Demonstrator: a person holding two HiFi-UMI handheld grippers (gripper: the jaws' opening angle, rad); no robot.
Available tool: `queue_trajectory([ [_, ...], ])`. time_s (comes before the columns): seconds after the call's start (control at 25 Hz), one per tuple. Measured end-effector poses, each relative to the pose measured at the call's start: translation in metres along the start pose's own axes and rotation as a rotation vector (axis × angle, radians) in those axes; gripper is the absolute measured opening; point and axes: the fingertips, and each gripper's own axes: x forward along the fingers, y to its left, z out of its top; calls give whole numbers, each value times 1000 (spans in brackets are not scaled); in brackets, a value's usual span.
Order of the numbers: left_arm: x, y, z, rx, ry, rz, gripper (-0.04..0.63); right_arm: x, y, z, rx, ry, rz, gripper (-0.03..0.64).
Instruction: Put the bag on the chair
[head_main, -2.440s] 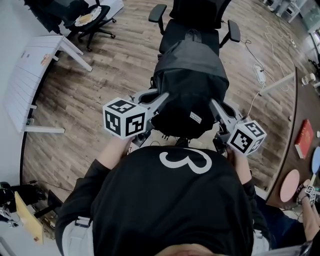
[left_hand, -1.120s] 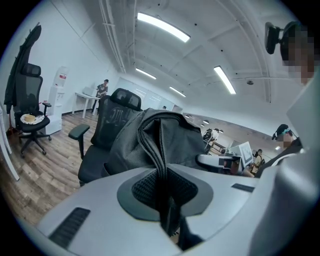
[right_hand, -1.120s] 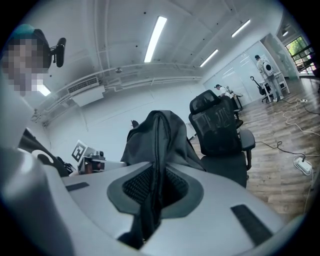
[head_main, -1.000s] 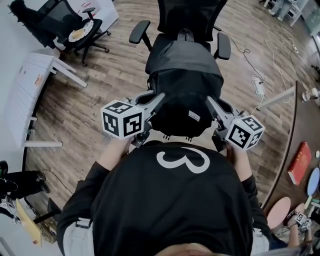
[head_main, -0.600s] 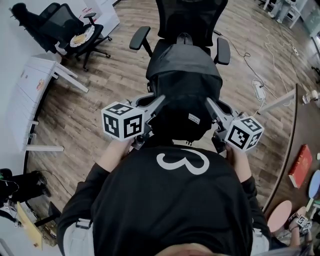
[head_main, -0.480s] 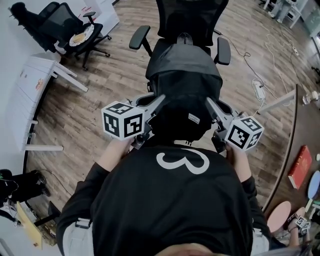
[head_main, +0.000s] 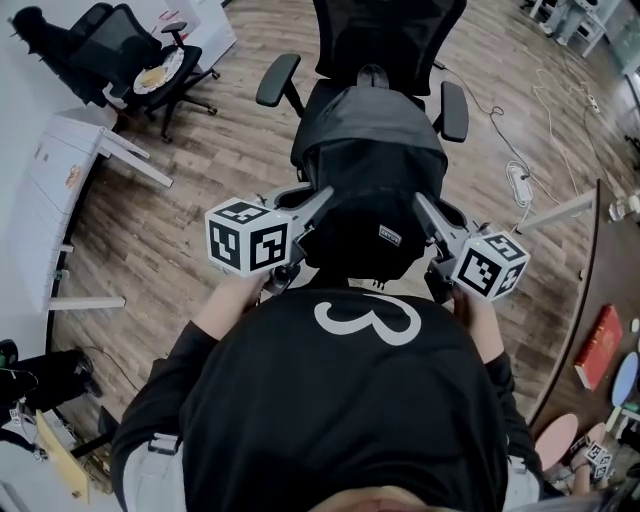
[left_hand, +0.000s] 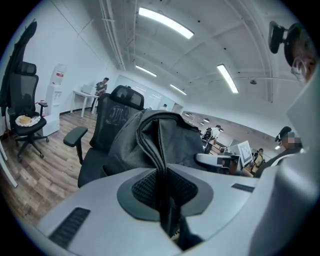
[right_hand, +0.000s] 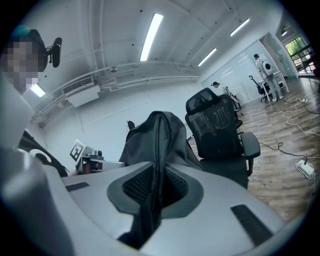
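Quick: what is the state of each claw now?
Left claw: closed on the bag.
Right claw: closed on the bag.

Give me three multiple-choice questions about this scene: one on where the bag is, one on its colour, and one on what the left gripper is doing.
1. Where is the bag?
A. lying on the floor
B. held up in the air at the office chair
C. on the white table

2. What colour is the bag?
A. red
B. white
C. black

3. What state is the left gripper in?
A. shut on the bag
B. open and empty
C. shut on a plate

Answers:
1 B: the bag hangs off the floor, with the chair just beyond it.
2 C: its fabric is black in every view.
3 A: the left gripper view shows a fold of the bag pinched between the pads.
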Motion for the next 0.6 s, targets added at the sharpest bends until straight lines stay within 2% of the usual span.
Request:
queue_trajectory([
  [0.6,71,95,61,-27,52,-9,43,99,-72,42,39,26,-40,51],
])
